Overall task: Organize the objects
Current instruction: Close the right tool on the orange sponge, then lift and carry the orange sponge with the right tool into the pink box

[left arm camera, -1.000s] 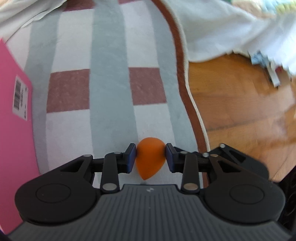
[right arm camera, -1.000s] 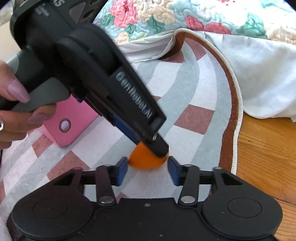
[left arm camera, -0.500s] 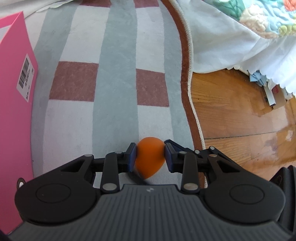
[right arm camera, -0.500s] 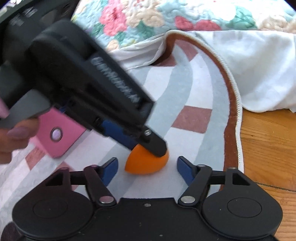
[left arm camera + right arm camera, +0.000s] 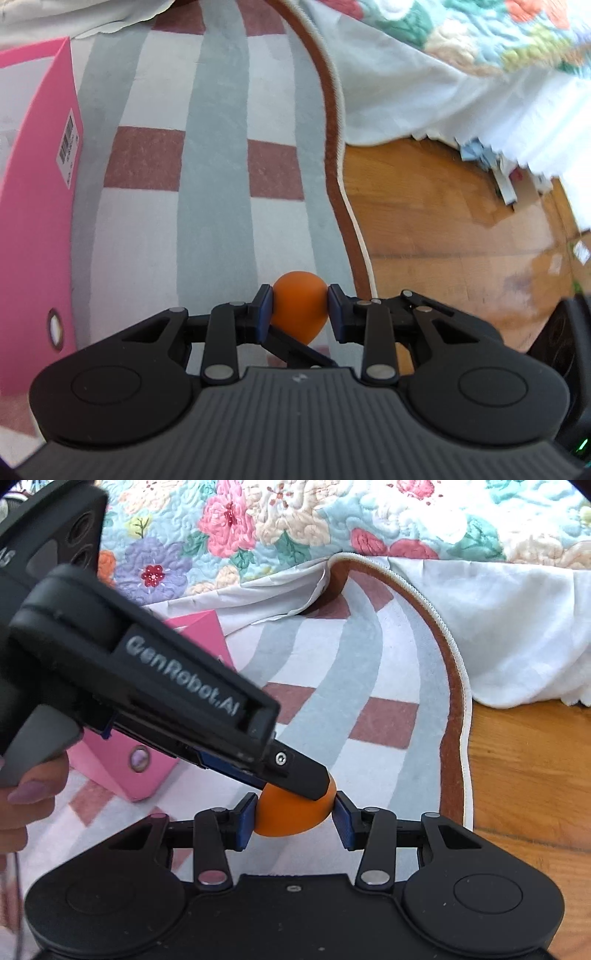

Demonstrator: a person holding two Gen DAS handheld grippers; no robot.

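An orange egg-shaped object point(image 5: 300, 311) sits between the blue pads of my left gripper point(image 5: 300, 310), which is shut on it above the striped rug. In the right wrist view the same orange object point(image 5: 291, 818) lies between the pads of my right gripper point(image 5: 295, 818), which touch its two sides. The left gripper's black body point(image 5: 155, 686) reaches in from the upper left, and its fingertip covers the top of the object. A pink box point(image 5: 33, 206) stands at the left on the rug; it also shows in the right wrist view point(image 5: 125, 771).
The rug point(image 5: 218, 147) has grey, white and brown-red checks with a brown border. Wooden floor point(image 5: 443, 221) lies to the right. A floral quilt and white sheet point(image 5: 480, 609) hang over the rug's far edge. Scraps of paper point(image 5: 506, 181) lie under the bed edge.
My right gripper opened wider half a second ago and has now closed onto the sides of the orange object. My left gripper has kept hold of it and lifted slightly.
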